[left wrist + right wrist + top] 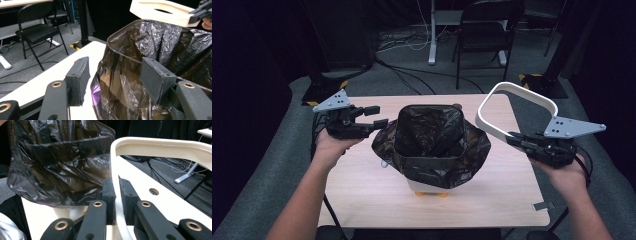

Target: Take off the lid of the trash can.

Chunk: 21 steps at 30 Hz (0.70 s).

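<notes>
Near the table's (362, 200) left edge the left gripper (374, 116) hovers with its jaws spread apart, released, its pads (79, 77) just beside the black bag's (432, 145) draped skirt without pinching it; the bag lines a small white bin (422, 187) standing at the middle of the table, nearer its front edge, the plastic folded out over the bin's mouth; past the table's right edge, raised above it, the right gripper (512, 138) is clenched on the near side of a white ring frame (517, 107), the rim (120, 202) squeezed between both pads, the ring tilted up toward the far right corner.
</notes>
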Available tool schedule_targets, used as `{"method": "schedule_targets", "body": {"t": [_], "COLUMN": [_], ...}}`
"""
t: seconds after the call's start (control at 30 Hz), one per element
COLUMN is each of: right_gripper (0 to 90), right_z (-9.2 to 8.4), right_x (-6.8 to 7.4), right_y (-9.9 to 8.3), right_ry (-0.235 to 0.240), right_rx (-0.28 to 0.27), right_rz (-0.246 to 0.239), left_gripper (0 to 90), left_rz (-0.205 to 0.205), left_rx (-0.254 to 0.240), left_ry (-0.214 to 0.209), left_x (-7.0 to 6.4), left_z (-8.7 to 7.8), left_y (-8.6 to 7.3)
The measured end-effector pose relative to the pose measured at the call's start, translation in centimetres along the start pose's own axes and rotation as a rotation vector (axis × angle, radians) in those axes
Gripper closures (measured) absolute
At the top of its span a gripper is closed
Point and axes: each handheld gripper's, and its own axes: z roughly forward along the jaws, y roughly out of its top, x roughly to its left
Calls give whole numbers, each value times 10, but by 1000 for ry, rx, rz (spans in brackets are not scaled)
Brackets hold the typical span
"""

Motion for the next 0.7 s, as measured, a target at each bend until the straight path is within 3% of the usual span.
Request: {"method": "schedule_targets", "body": {"t": [0.33, 0.7], "right_gripper": [837, 838], "right_z": [12, 25], "right_x": [0, -5], "right_y": [-24, -58], "right_ry": [-31, -68], "right_rx": [20, 42], "right_rz": [19, 81], "left_gripper": [404, 404], "left_rz": [2, 17], "left_rx": [4, 12], "left_ry": [2, -3], "left_x": [-1, -5], "left_z": [-6, -3], "left_y": [-10, -20]}}
